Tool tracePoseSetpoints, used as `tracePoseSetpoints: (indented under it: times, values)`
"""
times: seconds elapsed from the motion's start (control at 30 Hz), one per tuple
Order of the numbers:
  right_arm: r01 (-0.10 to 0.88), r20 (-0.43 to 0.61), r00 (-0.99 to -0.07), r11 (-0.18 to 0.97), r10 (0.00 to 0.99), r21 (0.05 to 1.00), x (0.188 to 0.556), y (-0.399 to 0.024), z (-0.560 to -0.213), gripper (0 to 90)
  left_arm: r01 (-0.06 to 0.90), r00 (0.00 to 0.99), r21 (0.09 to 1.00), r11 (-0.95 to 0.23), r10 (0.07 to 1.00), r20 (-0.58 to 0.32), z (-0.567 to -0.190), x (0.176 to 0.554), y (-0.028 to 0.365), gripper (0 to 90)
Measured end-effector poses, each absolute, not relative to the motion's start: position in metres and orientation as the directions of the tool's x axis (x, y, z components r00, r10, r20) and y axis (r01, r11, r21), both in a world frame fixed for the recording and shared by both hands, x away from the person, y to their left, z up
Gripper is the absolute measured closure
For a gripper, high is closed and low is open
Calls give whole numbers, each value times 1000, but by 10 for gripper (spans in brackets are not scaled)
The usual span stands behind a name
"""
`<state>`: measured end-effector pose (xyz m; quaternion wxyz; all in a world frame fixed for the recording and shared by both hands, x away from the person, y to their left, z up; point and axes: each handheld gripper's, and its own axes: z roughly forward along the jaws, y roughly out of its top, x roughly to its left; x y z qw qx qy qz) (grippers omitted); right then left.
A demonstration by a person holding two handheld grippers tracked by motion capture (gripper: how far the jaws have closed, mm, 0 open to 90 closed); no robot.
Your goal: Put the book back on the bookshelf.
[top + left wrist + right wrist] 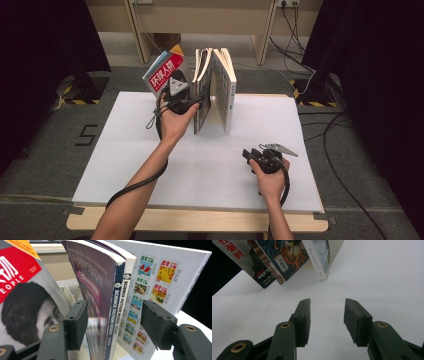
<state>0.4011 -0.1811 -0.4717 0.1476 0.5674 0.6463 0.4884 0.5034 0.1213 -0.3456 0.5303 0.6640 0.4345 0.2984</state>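
Note:
Three books stand in a row at the far middle of the white table top (210, 170). A red-and-grey magazine (165, 70) leans left. Beside it stands a purple Science Fiction World paperback (117, 297), then a white book (160, 272) with small coloured cover pictures. My left gripper (192, 102) reaches in at the paperback's spine. Its jaws straddle that spine in the left gripper view (115, 312): the left pad lies against the cover and a gap separates the right pad from the spine. My right gripper (327, 305) rests open over bare table at the near right (250, 154), nothing between its jaws.
A wooden bench frame (200, 20) stands behind the table. Cables (330, 125) trail over the floor on the right, and dark curtains hang on both sides. The books' lower ends (287, 257) sit well ahead of my right gripper.

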Motion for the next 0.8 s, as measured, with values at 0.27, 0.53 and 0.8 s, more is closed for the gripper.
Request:
tracePoseSetpoints:
  times: [0.27, 0.53, 0.8]
  values:
    - [595, 368, -311, -122, 876, 795, 401, -179, -472, 575, 277, 460, 959, -68, 885, -70, -345, 493, 128, 348]
    - [585, 351, -320, -108, 880, 804, 401, -181, -472, 575, 291, 487, 954, -74, 869, -82, -346, 480, 139, 341]
    - [590, 359, -315, -116, 879, 799, 401, -180, -472, 575, 316, 500, 944, -91, 862, -84, -353, 467, 155, 334]
